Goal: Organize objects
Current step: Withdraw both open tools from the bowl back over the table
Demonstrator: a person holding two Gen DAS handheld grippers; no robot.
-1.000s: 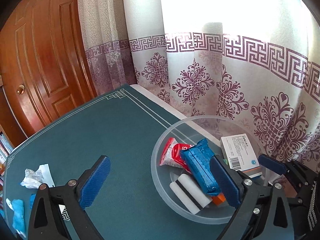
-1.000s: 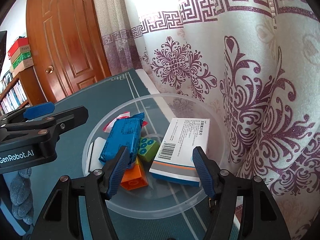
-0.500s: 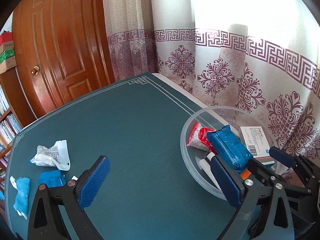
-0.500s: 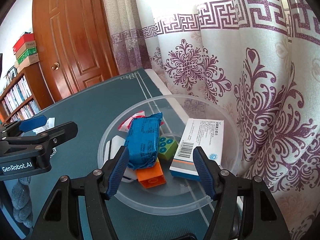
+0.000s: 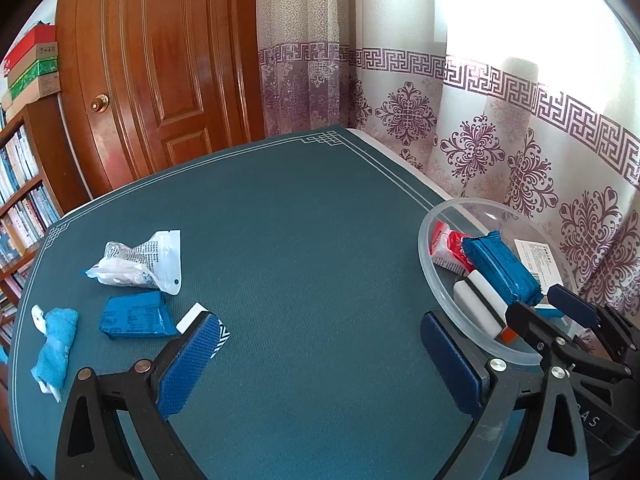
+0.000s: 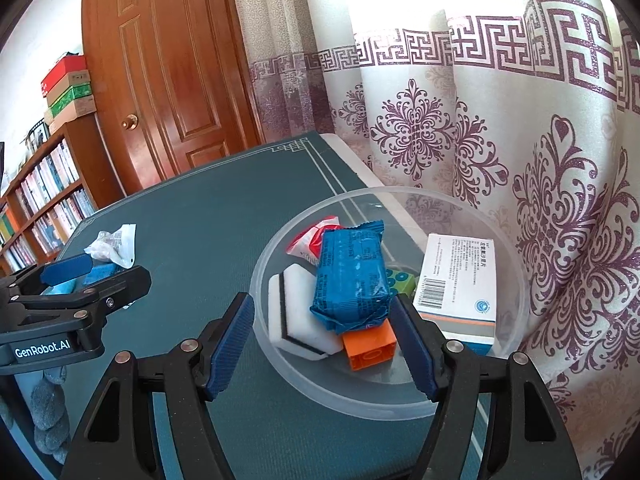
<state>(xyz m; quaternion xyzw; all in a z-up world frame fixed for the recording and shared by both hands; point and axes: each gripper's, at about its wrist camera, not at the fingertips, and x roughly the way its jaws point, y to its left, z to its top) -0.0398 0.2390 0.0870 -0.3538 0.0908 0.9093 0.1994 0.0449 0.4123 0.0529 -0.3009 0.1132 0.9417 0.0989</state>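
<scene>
A clear plastic bowl [image 6: 472, 396] at the table's right edge holds a blue snack pack [image 6: 352, 276], a red-white packet [image 6: 308, 242], a white sponge [image 6: 296, 312], an orange brick [image 6: 370, 350], a green brick [image 6: 400, 280] and a medicine box [image 6: 456, 280]. My right gripper [image 6: 326, 344] is open and empty just in front of the bowl. My left gripper [image 5: 320, 356] is open and empty over the green mat. Left of it lie a blue pack [image 5: 136, 316], a white crumpled bag [image 5: 140, 264], a blue cloth [image 5: 56, 344] and a small striped box [image 5: 200, 318].
The bowl [image 5: 432, 276] sits against a patterned curtain [image 5: 520, 152]. A wooden door [image 5: 160, 72] and a bookshelf [image 5: 20, 192] stand beyond the table's far and left edges. The right gripper's fingers [image 5: 568, 306] show beside the bowl in the left wrist view.
My left gripper has swung left and back from the bowl, bringing the loose items on the left into view. My right gripper has pulled back a little from the bowl, still open.
</scene>
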